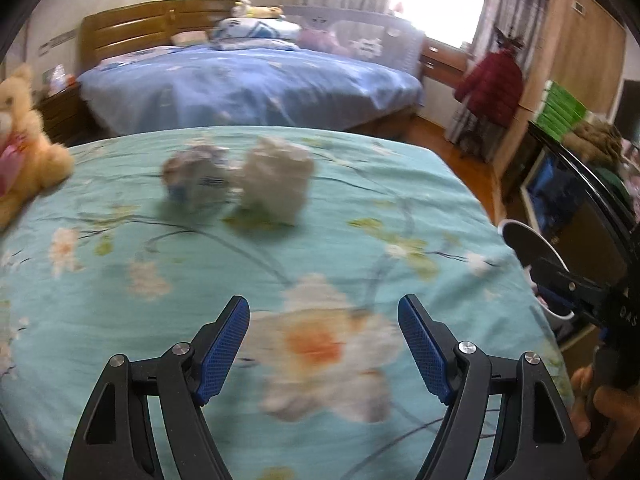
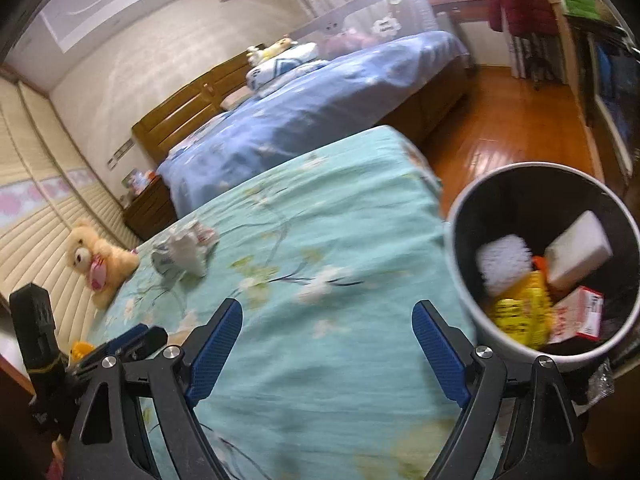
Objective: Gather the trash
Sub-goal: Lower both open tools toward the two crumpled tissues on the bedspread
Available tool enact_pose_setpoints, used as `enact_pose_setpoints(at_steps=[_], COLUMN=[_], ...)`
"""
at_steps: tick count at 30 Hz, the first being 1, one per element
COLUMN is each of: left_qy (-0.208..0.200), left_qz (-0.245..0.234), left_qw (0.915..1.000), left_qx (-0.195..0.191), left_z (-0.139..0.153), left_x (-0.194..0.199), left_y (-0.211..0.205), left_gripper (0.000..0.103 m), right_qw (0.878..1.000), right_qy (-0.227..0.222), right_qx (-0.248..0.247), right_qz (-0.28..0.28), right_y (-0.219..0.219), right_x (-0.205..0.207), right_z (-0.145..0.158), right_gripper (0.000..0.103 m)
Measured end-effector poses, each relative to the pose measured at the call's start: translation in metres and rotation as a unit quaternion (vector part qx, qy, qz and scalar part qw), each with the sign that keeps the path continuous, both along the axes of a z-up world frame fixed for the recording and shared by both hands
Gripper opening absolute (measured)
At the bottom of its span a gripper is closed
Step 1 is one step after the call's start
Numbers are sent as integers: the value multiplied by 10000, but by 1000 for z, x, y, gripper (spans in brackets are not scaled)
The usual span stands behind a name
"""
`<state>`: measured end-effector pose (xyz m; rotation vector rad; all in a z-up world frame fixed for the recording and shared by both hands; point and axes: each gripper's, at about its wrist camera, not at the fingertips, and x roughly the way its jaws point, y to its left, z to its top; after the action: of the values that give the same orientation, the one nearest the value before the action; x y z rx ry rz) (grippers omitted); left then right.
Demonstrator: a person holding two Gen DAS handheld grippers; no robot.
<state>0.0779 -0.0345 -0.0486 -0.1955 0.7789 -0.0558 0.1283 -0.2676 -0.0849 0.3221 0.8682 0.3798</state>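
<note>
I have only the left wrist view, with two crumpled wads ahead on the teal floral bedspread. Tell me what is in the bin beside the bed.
Observer: The round black bin with a pale rim already holds trash: a white foam block, a yellow printed wrapper and a red-and-white carton.
Operator: Report the right gripper.
Observer: The right gripper stands open with nothing between its blue pads, over the bedspread next to the bin.
Operator: Say what else lies on the bed near me.
Observer: A small orange object sits at the bedspread's edge, beyond the left gripper, which is also open. It is too blurred to identify.
</note>
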Motion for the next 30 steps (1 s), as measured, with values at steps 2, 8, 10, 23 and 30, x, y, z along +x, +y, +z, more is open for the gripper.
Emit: enact_pose_setpoints(at_steps=[2, 8, 10, 23, 30], left_qy=[22, 46, 59, 92, 85], left_qz=[144, 463, 543, 719, 669], left_qw=[9999, 9989, 9985, 9972, 9976], left_qx=[-8, -72, -104, -170, -174], left_z=[0, -2, -2, -10, -14], left_x=[-2, 2, 2, 29, 55], left_y=[16, 45, 55, 94, 107], left_gripper=[76, 76, 76, 76, 76], right_qw=[9999, 9990, 9984, 9952, 9929], right_qy=[-10, 36, 62, 79, 106], right_qx=[-15, 2, -10, 54, 180], right_qz=[131, 456, 560, 977, 1172], right_y=[12, 45, 56, 103, 129], right_x=[1, 4, 6, 27, 47], right_z=[0, -4, -6, -10, -10], right_gripper=[88, 88, 88, 86, 75])
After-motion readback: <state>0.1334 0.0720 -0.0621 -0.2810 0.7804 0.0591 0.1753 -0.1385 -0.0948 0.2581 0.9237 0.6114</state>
